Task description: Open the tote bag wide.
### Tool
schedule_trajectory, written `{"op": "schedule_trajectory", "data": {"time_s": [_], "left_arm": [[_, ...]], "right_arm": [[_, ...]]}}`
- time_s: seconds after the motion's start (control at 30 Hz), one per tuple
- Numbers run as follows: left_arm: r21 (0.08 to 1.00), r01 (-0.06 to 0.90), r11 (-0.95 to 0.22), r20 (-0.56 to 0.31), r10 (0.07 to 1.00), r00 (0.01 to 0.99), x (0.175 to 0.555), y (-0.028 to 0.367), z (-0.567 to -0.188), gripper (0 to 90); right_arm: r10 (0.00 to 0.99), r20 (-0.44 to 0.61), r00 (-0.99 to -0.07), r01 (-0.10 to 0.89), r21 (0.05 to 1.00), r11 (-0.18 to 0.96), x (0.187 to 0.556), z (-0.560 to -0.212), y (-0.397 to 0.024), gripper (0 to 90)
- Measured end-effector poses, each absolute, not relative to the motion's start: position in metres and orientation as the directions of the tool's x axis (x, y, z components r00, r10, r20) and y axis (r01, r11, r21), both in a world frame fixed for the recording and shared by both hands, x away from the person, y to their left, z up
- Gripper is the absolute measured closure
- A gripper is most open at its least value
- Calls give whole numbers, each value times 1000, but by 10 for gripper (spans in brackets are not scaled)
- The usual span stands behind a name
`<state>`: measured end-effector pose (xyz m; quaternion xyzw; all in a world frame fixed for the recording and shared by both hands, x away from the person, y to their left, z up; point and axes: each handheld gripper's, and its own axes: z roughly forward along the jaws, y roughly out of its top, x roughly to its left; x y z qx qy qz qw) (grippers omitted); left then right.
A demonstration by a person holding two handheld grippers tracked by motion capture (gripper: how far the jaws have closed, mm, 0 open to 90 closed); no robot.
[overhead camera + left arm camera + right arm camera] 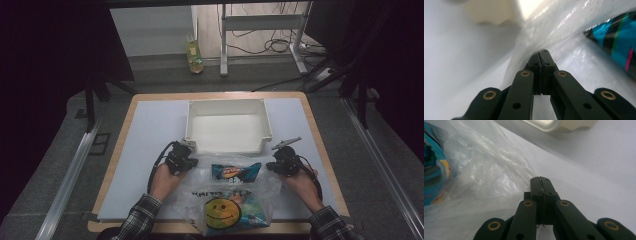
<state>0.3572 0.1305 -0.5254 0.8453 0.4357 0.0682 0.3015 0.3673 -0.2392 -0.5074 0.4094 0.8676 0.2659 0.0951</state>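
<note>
Clear plastic bag (pixel 227 192), long axis running from the person toward the tray (pixel 227 145), mouth tray-ward; left gripper (pixel 186 161) and right gripper (pixel 280 163) clamped on its mouth's corners.

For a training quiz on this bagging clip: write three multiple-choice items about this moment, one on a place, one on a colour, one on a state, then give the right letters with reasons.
1. Where does the white bin stand relative to the clear plastic bag?
A. Beyond it, farther from the person
B. Left of it
C. Inside it

2. What colour is the smiley face seen in the bag?
A. Red
B. Yellow
C. Purple

3. How do the jaws of the left gripper and the right gripper stand?
A. Both wide open
B. Left open, right shut
C. Both shut on the bag's edges

Answers: 1 A, since the high view shows the bin past the bag's mouth. 2 B, the round face is yellow on a blue pack. 3 C, each gripper view shows the black jaws pressed together with film pinched at the tips.
</note>
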Motion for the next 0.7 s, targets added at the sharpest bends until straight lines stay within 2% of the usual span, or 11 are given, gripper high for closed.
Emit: {"op": "schedule_trajectory", "data": {"time_s": [0.17,0.3,0.37,0.47,0.6,0.7], "left_arm": [[524,712,-467,-112,791,602,346,138,-522,893],[497,690,-527,-51,776,629,342,132,-513,890],[538,653,-533,-35,760,649,339,125,-504,847],[594,594,-542,-26,726,688,337,112,-491,836],[617,559,-555,-67,670,739,333,101,-485,815],[608,562,-561,-132,626,768,326,98,-483,809]], "right_arm": [[770,40,-636,665,534,522,363,-506,-248,897],[771,41,-636,666,533,521,360,-506,-252,897],[765,40,-643,664,526,531,359,-505,-252,896],[756,51,-653,658,533,532,356,-502,-252,895],[741,57,-669,624,585,518,348,-486,-252,895],[714,82,-696,597,620,510,338,-471,-250,894]]}}
